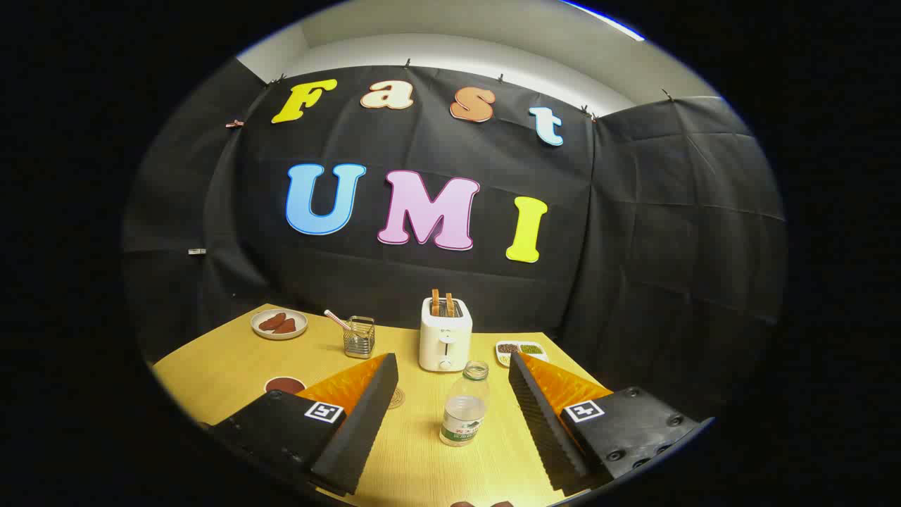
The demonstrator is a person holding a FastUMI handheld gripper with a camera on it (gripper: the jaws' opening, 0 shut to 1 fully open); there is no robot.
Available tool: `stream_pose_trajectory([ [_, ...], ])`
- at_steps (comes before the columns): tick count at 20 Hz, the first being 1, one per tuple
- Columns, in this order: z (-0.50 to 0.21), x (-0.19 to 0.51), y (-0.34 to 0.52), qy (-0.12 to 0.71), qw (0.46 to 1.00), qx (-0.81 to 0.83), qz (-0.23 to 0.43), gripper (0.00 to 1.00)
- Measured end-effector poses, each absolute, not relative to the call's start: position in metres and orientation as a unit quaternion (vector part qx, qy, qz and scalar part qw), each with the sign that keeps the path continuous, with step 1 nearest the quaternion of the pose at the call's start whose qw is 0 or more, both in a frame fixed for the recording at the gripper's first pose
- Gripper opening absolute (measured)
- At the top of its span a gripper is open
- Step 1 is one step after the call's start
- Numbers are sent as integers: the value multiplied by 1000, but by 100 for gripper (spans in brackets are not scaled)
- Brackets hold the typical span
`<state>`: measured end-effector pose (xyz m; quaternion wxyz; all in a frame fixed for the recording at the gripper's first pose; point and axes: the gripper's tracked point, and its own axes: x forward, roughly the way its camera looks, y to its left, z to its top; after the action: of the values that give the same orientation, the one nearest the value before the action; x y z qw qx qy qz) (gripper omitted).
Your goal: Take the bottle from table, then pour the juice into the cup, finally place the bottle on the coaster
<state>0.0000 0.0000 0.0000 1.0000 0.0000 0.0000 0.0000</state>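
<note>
A clear plastic bottle point(463, 410) with a green label and no cap stands upright on the yellow table point(211, 373). It is between my two fingers, nearer the right one, and touches neither. My gripper point(452, 362) is open wide above the table. A glass cup point(359, 337) with a striped straw stands beyond the left fingertip. A dark red round coaster point(284, 384) lies left of the left finger. A pale woven disc point(397, 398) peeks out beside the left finger, mostly hidden by it.
A white toaster point(445, 335) with two slices in it stands just behind the bottle. A plate point(279, 324) with brown pieces is at the far left. A small dish point(521, 349) of beans sits by the right fingertip. The table ends just behind them at the black cloth wall.
</note>
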Motion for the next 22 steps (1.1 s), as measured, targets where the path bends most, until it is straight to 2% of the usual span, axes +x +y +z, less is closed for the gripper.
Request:
stream_pose_trajectory([
  [22, -15, 14, -1, 13, 1000, 6, 21, 97],
])
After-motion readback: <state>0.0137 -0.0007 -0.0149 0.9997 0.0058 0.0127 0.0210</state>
